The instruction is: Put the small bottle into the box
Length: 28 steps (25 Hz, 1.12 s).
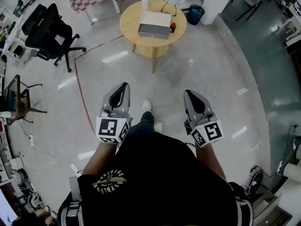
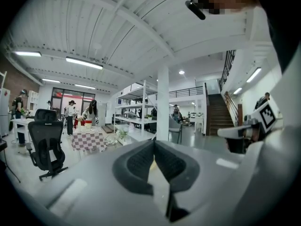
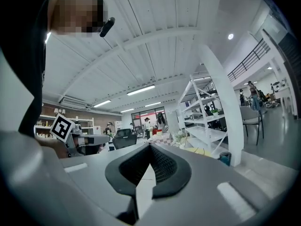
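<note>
I keep the left gripper [image 1: 124, 85] and right gripper [image 1: 189, 93] closed and empty, I reckon because the small dark red-capped bottle [image 1: 172, 28], beside the flat grey-white box [image 1: 154, 24], stands well off at twelve o'clock.

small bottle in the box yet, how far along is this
Nothing done yet. The small bottle stands beside the box on the round table. In hand: nothing; left gripper and right gripper are shut, empty, short of the table. Left: approach, grasp, put it in.

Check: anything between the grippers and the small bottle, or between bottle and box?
Nothing visible. Only bare floor lies between the left gripper, the right gripper and the round table. The small bottle stands on it close beside the box, nothing between them. Box lid state unclear.
</note>
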Motion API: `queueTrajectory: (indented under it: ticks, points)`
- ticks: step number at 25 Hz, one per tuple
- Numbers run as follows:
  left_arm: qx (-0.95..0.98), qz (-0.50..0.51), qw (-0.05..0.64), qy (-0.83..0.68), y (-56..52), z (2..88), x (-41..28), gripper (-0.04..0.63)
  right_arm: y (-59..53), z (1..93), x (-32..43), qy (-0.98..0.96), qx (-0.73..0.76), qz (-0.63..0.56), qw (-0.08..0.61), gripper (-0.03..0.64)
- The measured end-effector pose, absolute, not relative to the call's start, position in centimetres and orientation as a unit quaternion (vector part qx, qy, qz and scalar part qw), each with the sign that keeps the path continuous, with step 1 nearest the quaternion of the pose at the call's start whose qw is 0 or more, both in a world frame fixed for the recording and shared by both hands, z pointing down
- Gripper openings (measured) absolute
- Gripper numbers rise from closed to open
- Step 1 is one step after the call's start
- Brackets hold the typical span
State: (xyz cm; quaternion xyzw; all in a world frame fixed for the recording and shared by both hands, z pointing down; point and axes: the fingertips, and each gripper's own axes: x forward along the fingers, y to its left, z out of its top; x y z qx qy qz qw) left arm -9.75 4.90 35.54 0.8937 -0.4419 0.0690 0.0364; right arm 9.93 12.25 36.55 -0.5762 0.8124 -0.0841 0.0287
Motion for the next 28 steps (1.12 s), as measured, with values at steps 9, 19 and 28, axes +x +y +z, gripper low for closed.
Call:
queueTrajectory:
  ticks: [9,19,28]
  points:
    - [0.903,0.077,0.054,-0.420,1.8,37.1,-7.6,0.000,10.3,37.8,11.1,0.798,-0.594,-0.101,0.010,0.006]
    - [0.900,0.093,0.080,-0.418,-1.6,39.7,-7.6,0.000,6.7,39.7,11.1,0.794,-0.596,-0.122,0.000,0.006]
    - [0.895,0.100,0.095,-0.423,-6.4,41.4,-8.7,0.000,1.0,41.0,9.9,0.799,-0.586,-0.137,-0.010,0.006]
